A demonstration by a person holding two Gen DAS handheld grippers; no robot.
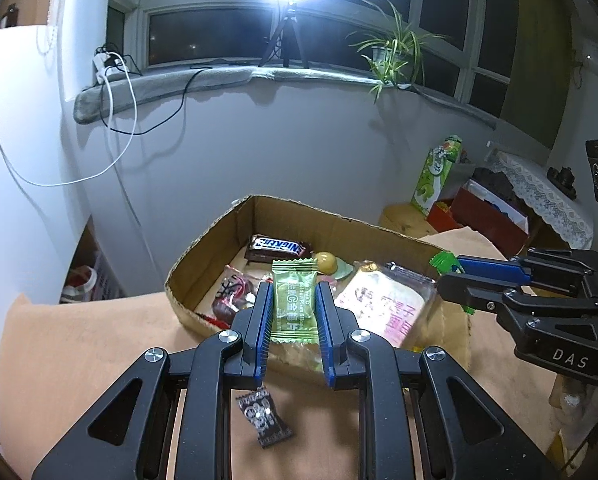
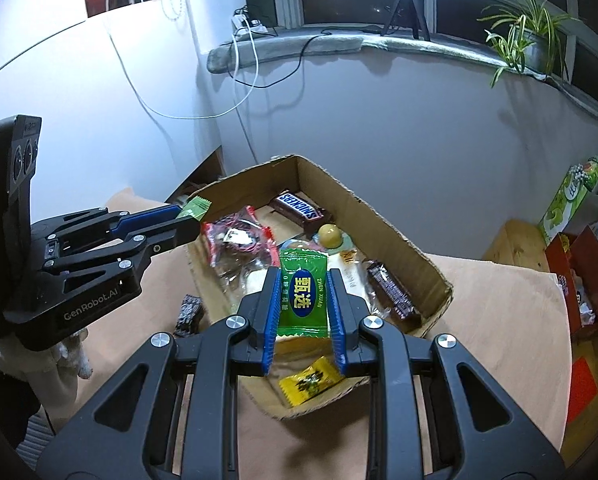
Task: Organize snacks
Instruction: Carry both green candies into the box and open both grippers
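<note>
While my left gripper (image 1: 291, 304) pinches a pale green sachet (image 1: 293, 304) flat between its blue pads (image 1: 265, 320), it hangs over the near wall of the box (image 1: 203, 256). My right gripper (image 2: 304, 300) is clamped the same way on a brighter green candy (image 2: 304, 300) with a blue oval label, held above the box's near end.

Both packets are off the surface, each upright between its jaws.

Inside the box lie a Snickers (image 2: 301, 208) against the far wall, a yellow ball (image 2: 330, 235) just beside it, a red-edged clear packet (image 2: 239, 240) toward the left wall, a dark bar (image 2: 391, 290) by the right wall, and a yellow candy (image 2: 311, 380) at the near corner. A large pink-printed pack (image 1: 387, 304) shows in the left view on the box's right side.

Outside the box, on the tan tabletop (image 1: 99, 332), a dark brown candy (image 1: 263, 418) lies close to the near wall.
</note>
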